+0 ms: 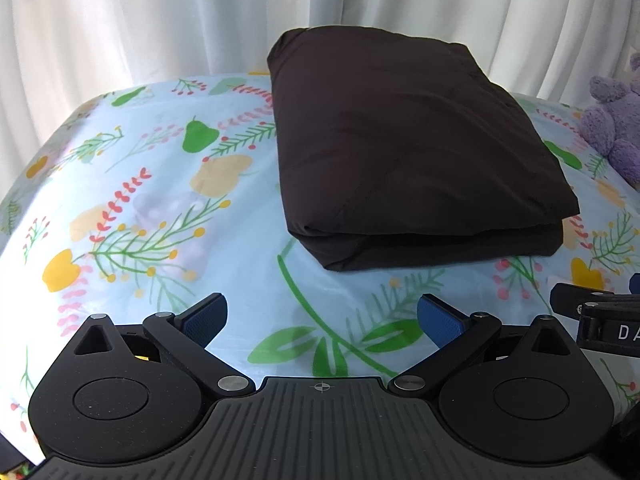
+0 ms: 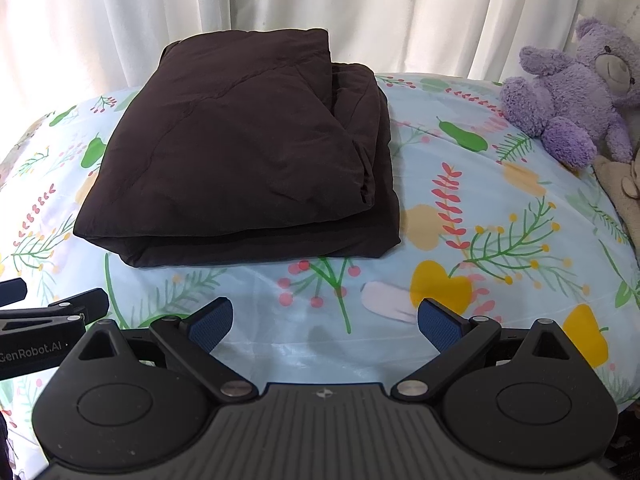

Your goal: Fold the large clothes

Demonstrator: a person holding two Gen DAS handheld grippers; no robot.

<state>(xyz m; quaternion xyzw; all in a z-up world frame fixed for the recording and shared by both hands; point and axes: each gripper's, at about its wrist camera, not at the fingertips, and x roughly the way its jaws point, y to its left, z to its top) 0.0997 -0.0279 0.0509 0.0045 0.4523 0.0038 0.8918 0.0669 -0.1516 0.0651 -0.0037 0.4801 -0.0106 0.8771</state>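
A dark brown garment [image 1: 412,148] lies folded in a thick rectangular bundle on the floral bed sheet [image 1: 132,200]; it also shows in the right wrist view [image 2: 240,160]. My left gripper [image 1: 322,320] is open and empty, above the sheet just short of the bundle's near edge. My right gripper [image 2: 324,322] is open and empty, in front of the bundle's near right corner. The right gripper's body shows at the right edge of the left wrist view [image 1: 600,316]; the left gripper's body shows at the left edge of the right wrist view [image 2: 44,324].
A purple teddy bear [image 2: 576,88] sits on the bed to the right of the bundle, with a beige soft toy [image 2: 624,188] beside it. White curtains [image 2: 320,8] hang behind the bed. The sheet [image 2: 460,220] extends left and right of the bundle.
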